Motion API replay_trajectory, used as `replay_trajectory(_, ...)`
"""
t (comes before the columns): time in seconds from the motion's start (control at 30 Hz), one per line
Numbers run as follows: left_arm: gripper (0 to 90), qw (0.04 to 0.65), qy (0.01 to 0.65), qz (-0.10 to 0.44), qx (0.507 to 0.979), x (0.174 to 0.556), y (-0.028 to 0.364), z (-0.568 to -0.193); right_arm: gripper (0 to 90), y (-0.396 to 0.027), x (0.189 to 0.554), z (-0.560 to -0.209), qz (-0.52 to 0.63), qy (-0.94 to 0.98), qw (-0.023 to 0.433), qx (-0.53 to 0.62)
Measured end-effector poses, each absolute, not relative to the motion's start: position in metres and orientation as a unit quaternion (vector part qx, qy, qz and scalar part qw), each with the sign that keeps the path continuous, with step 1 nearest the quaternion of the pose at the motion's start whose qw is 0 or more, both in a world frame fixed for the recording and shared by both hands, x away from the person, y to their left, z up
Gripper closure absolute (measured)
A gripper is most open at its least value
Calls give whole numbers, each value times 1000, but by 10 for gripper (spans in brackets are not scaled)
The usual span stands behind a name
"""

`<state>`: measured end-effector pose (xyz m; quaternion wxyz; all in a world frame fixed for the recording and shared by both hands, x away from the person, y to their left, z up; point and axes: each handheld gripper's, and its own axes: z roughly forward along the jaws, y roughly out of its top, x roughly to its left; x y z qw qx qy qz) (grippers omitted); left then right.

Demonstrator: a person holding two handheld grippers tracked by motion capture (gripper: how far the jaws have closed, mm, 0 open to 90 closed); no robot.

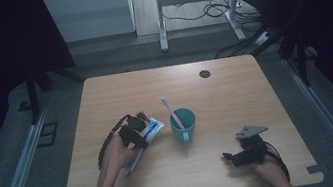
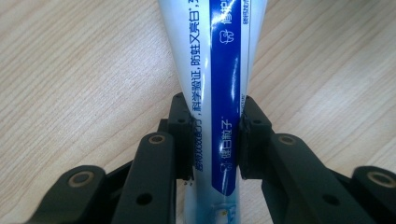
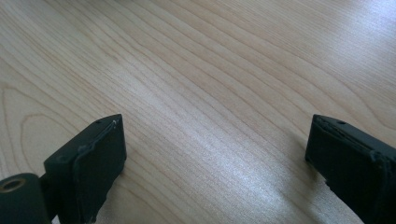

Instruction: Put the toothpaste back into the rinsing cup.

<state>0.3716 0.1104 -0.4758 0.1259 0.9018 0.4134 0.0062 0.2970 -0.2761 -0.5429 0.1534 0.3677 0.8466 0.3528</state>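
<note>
A teal mug [image 1: 183, 125] is standing near the middle of the wooden table [image 1: 236, 97], with its handle facing the near edge. A pink toothbrush [image 1: 171, 111] is leaning in it, with its head pointing toward the far edge. A dark round spot [image 1: 205, 73] is sitting close to the far edge, right of centre. Cables [image 1: 214, 10] are lying on the floor beyond the table, beneath a white desk frame [image 1: 200, 2].

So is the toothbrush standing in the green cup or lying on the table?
Standing in it. The pink toothbrush leans in the green cup, head up above the rim.
</note>
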Motion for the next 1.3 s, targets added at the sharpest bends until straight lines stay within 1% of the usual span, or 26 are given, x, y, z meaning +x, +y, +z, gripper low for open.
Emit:
replay_trajectory(0.63,718,214,396,24,893,352,123,-460,51,-276,297,-543,353,847,153,368)
replay_trajectory(1.3,721,280,383,49,879,334,133,-441,51,-276,297,-543,353,847,154,366)
